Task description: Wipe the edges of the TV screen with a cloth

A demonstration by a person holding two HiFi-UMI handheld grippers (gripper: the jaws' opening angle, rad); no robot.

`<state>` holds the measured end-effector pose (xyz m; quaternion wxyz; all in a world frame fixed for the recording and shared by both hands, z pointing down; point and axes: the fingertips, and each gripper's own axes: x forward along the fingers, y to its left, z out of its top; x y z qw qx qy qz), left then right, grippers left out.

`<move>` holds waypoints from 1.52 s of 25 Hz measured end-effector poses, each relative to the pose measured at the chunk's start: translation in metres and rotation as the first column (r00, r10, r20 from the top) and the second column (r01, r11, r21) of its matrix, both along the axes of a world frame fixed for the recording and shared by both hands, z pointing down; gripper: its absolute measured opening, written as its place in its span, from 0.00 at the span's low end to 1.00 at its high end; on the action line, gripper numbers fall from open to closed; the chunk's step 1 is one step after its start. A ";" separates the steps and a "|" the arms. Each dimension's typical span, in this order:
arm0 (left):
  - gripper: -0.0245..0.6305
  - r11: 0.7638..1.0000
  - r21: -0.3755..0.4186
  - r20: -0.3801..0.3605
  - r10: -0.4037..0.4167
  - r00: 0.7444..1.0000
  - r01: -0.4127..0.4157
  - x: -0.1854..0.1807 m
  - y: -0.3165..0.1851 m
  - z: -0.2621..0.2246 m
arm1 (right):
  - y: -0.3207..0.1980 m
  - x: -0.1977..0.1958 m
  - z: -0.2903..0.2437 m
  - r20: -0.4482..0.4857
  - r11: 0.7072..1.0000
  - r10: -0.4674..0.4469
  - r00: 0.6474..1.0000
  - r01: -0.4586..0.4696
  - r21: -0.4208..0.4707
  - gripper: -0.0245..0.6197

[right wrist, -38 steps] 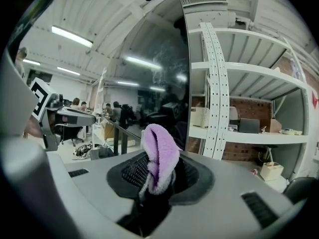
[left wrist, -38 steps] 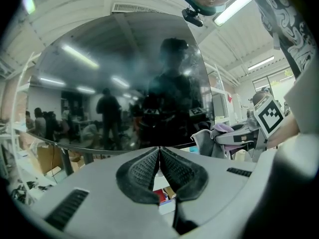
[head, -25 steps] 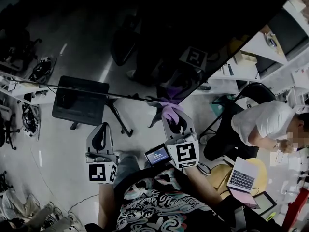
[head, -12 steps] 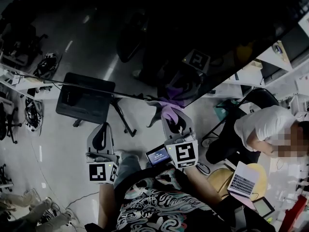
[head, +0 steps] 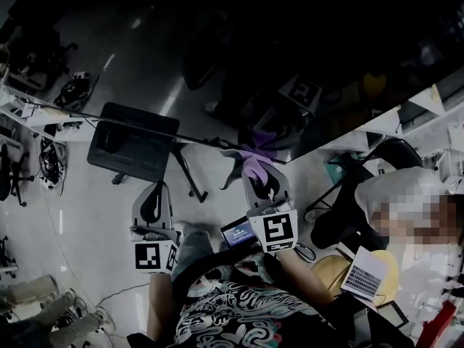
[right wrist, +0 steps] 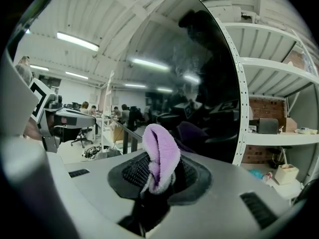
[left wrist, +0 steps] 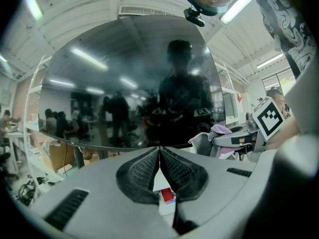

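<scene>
The TV screen (head: 239, 56) is a large dark glossy panel that mirrors the room; it also fills the left gripper view (left wrist: 129, 93) and the right gripper view (right wrist: 199, 83). Its lower edge (head: 181, 141) runs as a thin line across the head view. My right gripper (head: 255, 167) is shut on a purple cloth (head: 254, 164), which touches that lower edge. In the right gripper view the cloth (right wrist: 162, 156) sticks up between the jaws, close to the screen. My left gripper (head: 151, 196) hangs below the edge, shut and empty (left wrist: 160, 151).
A black stand base (head: 134, 142) with legs rests on the floor under the screen. A person sits at the right with a laptop (head: 365, 272). White shelves (right wrist: 271, 103) stand right of the screen. Boxes and gear lie along the left (head: 51, 158).
The head view has shifted slightly, so the screen and stand sit a little lower and further right. Both grippers hold about the same place, with the cloth still at the lower edge.
</scene>
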<state>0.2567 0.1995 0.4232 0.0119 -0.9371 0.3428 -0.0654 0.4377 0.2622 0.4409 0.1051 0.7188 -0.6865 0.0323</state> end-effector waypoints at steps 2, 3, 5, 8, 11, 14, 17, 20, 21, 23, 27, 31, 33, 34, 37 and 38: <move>0.07 1.000 -0.001 0.000 -0.005 1.000 0.005 0.000 0.004 -0.001 | 0.002 0.000 -0.001 0.006 1.000 -0.006 1.000 0.006 -0.007 0.22; 0.07 1.000 -0.002 0.000 -0.007 1.000 0.007 0.001 0.006 -0.002 | 0.003 0.000 -0.002 0.004 1.000 -0.010 1.000 0.010 -0.003 0.22; 0.07 1.000 -0.004 0.001 -0.013 1.000 0.013 -0.001 0.006 -0.003 | 0.001 -0.002 -0.003 0.006 1.000 -0.015 1.000 0.015 -0.003 0.22; 0.07 1.000 -0.007 0.003 -0.026 1.000 0.026 -0.007 0.002 -0.001 | -0.006 -0.006 -0.002 0.007 1.000 -0.025 1.000 0.025 0.004 0.22; 0.07 0.999 -0.008 0.002 -0.040 0.999 0.040 -0.013 0.001 0.000 | -0.008 -0.009 -0.002 0.009 0.999 -0.033 0.999 0.033 -0.003 0.22; 0.07 0.999 -0.013 0.001 -0.053 0.999 0.053 -0.020 -0.003 0.001 | -0.013 -0.014 0.000 0.016 0.999 -0.040 0.999 0.040 -0.020 0.22; 0.07 0.997 -0.019 0.002 -0.071 0.997 0.071 -0.027 -0.006 0.003 | -0.019 -0.018 0.000 0.019 0.998 -0.052 0.998 0.053 -0.021 0.22; 0.07 0.996 -0.023 -0.001 -0.085 0.996 0.085 -0.031 -0.004 0.004 | -0.020 -0.018 0.000 0.020 0.998 -0.060 0.998 0.060 -0.020 0.22; 0.07 0.996 -0.024 0.000 -0.089 0.996 0.089 -0.032 -0.003 0.005 | -0.020 -0.018 0.000 0.021 0.998 -0.062 0.998 0.062 -0.020 0.22; 0.07 0.995 -0.026 0.001 -0.097 0.995 0.097 -0.034 -0.001 0.005 | -0.020 -0.019 -0.001 0.024 0.998 -0.065 0.998 0.066 -0.020 0.22; 0.07 0.994 -0.023 -0.005 -0.108 0.994 0.108 -0.044 -0.004 0.003 | -0.023 -0.027 -0.003 0.026 0.997 -0.073 0.997 0.074 -0.022 0.22; 0.07 0.993 -0.026 -0.007 -0.114 0.993 0.114 -0.050 -0.010 0.003 | -0.031 -0.035 -0.004 0.022 0.997 -0.081 0.996 0.081 -0.010 0.22; 0.07 0.993 -0.031 -0.007 -0.114 0.993 0.113 -0.053 -0.014 0.003 | -0.036 -0.038 -0.005 0.024 0.996 -0.083 0.996 0.083 -0.012 0.22; 0.07 0.993 -0.032 -0.008 -0.113 0.994 0.113 -0.053 -0.015 0.003 | -0.037 -0.039 -0.005 0.027 0.996 -0.083 0.996 0.083 -0.020 0.22; 0.07 0.993 -0.032 -0.011 -0.114 0.993 0.113 -0.050 -0.012 0.000 | -0.033 -0.036 -0.008 0.031 0.996 -0.083 0.996 0.084 -0.027 0.22; 0.07 0.993 -0.033 -0.012 -0.113 0.993 0.113 -0.049 -0.011 -0.001 | -0.031 -0.036 -0.010 0.030 0.996 -0.083 0.996 0.084 -0.029 0.22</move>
